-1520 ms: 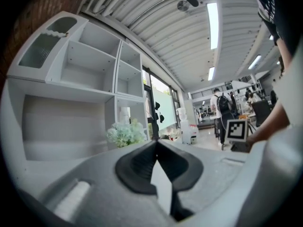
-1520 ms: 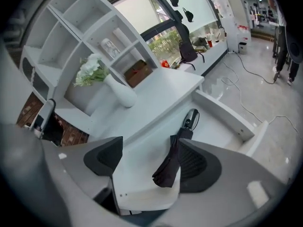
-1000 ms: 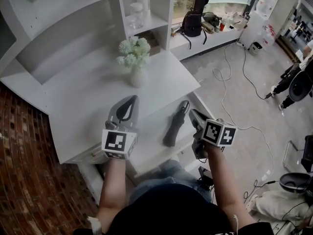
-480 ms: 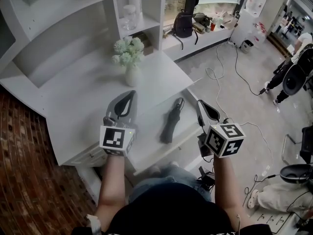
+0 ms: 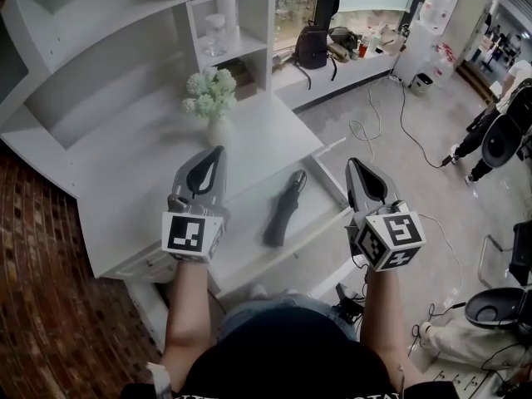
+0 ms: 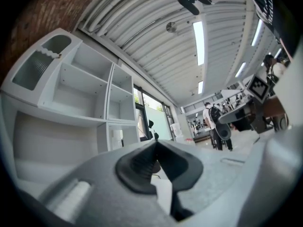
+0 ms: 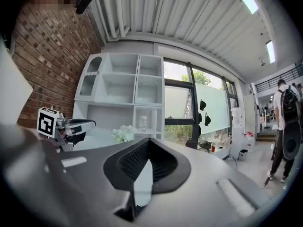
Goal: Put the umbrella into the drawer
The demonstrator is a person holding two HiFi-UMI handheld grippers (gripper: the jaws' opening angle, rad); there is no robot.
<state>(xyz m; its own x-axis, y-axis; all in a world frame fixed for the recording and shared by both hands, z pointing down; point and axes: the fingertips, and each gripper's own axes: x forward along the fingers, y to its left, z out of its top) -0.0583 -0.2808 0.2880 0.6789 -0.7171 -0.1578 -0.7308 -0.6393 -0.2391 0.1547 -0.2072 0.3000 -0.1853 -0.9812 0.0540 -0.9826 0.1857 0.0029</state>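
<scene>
The black folded umbrella (image 5: 283, 210) lies lengthwise in the open white drawer (image 5: 334, 151), handle end towards the far side. Nothing touches it. My left gripper (image 5: 218, 150) hovers over the desk top to the umbrella's left, its jaws shut and empty; the left gripper view shows the left gripper (image 6: 155, 143) with its tips meeting. To the right of the drawer, raised above its corner, my right gripper (image 5: 353, 163) is shut with nothing in it. The right gripper view confirms the right gripper (image 7: 149, 140) is closed and pointing level at the shelves.
A white vase of pale flowers (image 5: 212, 98) stands on the desk (image 5: 125, 173) behind the left gripper. White shelving with a glass jar (image 5: 214, 33) rises at the back. Cables (image 5: 399, 131) trail across the floor on the right, where a person (image 5: 499, 131) stands.
The right gripper has lifted away from the umbrella's handle, rolled so its marker cube faces up, and moved right. The left gripper rose a little. The umbrella stays in the drawer.
</scene>
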